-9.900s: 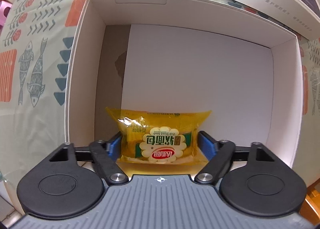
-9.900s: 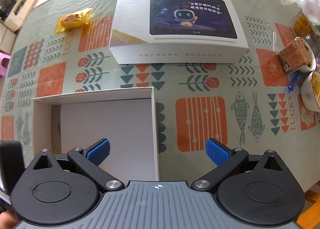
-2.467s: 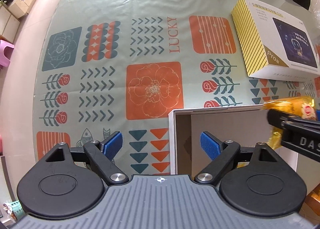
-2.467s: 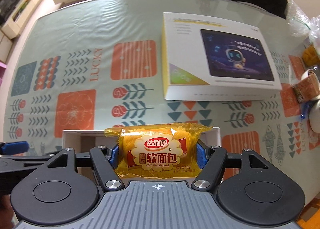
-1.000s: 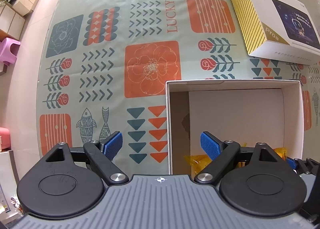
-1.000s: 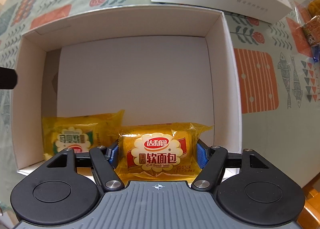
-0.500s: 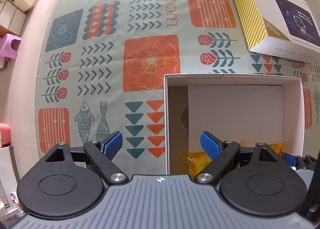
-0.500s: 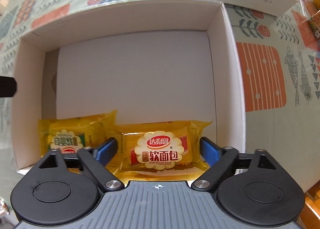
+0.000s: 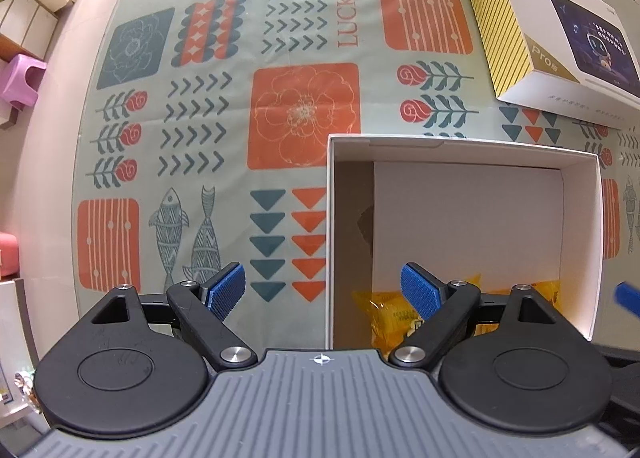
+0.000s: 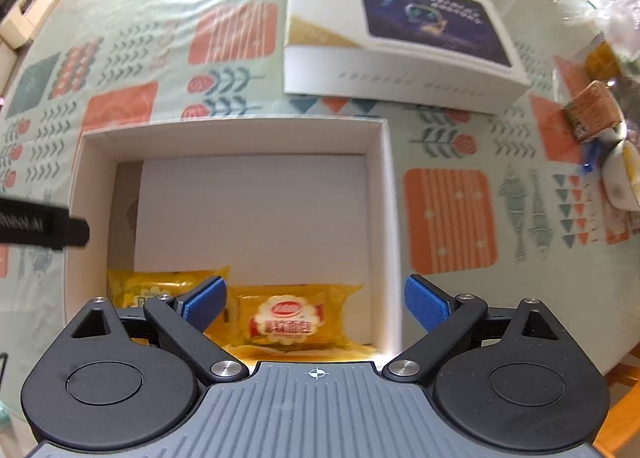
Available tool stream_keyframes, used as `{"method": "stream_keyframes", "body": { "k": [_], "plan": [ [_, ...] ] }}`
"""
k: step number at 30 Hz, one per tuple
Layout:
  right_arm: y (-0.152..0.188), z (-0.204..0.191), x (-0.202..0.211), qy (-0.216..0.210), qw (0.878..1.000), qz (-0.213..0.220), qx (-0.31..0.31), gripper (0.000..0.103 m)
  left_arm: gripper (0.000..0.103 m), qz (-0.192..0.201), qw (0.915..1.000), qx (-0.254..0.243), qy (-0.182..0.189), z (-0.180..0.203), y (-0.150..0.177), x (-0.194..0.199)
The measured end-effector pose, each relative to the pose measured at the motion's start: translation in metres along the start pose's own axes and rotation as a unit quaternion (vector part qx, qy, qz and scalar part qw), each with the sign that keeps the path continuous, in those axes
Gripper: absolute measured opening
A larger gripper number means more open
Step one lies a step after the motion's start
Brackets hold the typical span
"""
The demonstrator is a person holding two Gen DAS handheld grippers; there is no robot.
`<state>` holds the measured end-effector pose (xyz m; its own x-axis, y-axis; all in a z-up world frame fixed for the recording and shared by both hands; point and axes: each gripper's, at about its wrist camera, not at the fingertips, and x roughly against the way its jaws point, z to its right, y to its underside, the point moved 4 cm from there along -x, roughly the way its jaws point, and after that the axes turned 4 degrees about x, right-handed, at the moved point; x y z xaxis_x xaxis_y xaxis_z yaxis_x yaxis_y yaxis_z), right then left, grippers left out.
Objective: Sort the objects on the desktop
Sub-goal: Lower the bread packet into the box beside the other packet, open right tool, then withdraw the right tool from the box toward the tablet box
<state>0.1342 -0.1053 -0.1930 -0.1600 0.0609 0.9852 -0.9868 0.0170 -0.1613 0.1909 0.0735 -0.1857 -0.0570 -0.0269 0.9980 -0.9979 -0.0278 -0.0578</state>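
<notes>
Yellow plastic bread packets (image 10: 294, 320) lie along the white cardboard box's (image 10: 384, 218) near wall; both grippers, left (image 9: 322, 290) and right (image 10: 316, 302), gape empty.

left gripper (image 9: 322, 292) fingers apart, empty | white box (image 9: 460, 152): yellow bread packets (image 9: 384, 316) inside

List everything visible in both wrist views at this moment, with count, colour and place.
open box: 1, white, on the tablecloth near the front edge
bread packets: 2, yellow, side by side along the box's near wall
product box: 1, white with a yellow side, closed, beyond the open box
tablecloth: 1, pale green with orange and teal prints, covering the table
snack items: several, brown and white, blurred, at the table's right edge
stool: 1, purple, on the floor
left gripper: open, empty, over the box's left wall
right gripper: open, above one packet
</notes>
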Motion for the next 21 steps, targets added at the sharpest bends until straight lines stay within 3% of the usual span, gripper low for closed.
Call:
{"method": "stream_keyframes", "body": {
  "k": [21],
  "plan": [
    [0.007,0.057,-0.005,-0.001,0.999,-0.031,-0.008,0.097,0.103,-0.053,0.9986,0.005,-0.003,0.035,0.054,-0.002]
  ]
}}
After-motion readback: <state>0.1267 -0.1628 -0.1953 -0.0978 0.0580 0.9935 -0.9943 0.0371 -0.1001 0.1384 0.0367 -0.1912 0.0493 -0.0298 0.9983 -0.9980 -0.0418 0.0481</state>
